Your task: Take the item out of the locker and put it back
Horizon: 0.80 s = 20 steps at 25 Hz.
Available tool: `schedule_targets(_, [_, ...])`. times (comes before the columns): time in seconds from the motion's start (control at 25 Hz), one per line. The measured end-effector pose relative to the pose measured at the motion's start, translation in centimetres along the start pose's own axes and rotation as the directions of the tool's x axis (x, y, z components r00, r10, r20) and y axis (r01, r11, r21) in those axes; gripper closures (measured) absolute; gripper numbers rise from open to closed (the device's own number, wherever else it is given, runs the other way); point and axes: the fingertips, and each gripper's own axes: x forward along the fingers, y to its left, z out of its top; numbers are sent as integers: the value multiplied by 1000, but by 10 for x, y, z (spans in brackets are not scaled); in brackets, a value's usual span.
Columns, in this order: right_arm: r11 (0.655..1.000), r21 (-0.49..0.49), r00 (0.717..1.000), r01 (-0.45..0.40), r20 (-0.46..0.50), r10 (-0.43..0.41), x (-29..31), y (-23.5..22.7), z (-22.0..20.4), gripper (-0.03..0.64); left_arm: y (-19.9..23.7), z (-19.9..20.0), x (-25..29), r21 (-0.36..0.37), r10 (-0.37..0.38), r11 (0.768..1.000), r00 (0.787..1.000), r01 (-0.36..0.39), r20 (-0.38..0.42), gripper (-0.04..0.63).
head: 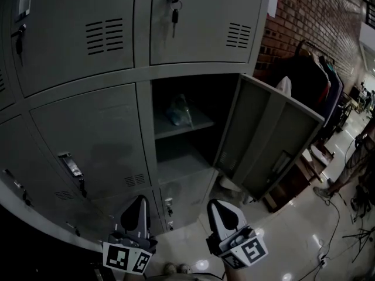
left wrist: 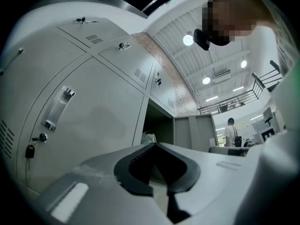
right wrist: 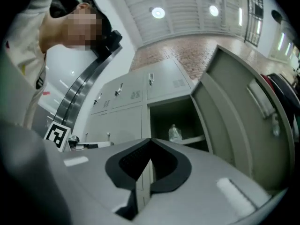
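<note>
The grey locker [head: 183, 163] in the middle of the bank stands with its door [head: 269, 139] swung out to the right. On its upper shelf [head: 202, 122] sits the item [head: 179, 111], a pale crumpled clear bag or bottle; it also shows small as the item [left wrist: 149, 137] and the item [right wrist: 174, 133] in both gripper views. My left gripper [head: 139, 199] and right gripper [head: 215, 204] hang low in front of the lockers, well short of the opening. Both are shut with nothing between the jaws. The left gripper's tips [left wrist: 154, 144] and the right gripper's tips [right wrist: 151, 139] point toward the open compartment.
Closed lockers surround the open one, and a key [head: 174, 12] hangs in the door above. A clothes rack [head: 310, 75] stands against the brick wall at the right. A person's legs [head: 348, 171] and cables [head: 334, 227] are on the glossy floor at the far right.
</note>
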Motion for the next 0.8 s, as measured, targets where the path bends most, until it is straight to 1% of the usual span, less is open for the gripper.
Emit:
schedule_targets(0.04, [1000, 11, 1000, 0, -14, 0, -1, 0, -5, 615, 0, -2, 1, 3, 0, 1000, 1000, 0, -6, 591])
schedule_targets(0.12, [1000, -14, 1000, 1, -26, -1, -1, 3, -6, 615, -1, -2, 3, 6, 2, 1000, 1000, -2, -8, 591])
schedule_targets(0.24, [999, -34, 1000, -1, -16, 0, 1, 7, 1, 615, -1, 0, 6, 8, 0, 1000, 1000, 0, -4, 591])
schedule_targets(0.44, [1000, 1, 999, 14, -29, -14, -5, 1, -4, 615, -5, 5, 7, 14, -2, 1000, 1000, 2, 4, 591])
schedule_targets(0.68, [1000, 16, 1000, 4, -29, -4, -11, 2, 1, 615, -10, 7, 4, 9, 8, 1000, 1000, -8, 2, 591])
schedule_targets(0.8, [1000, 24, 1000, -13, -5, 13, -16, 5, 9, 615, -18, 7, 0, 10, 10, 1000, 1000, -10, 1, 591])
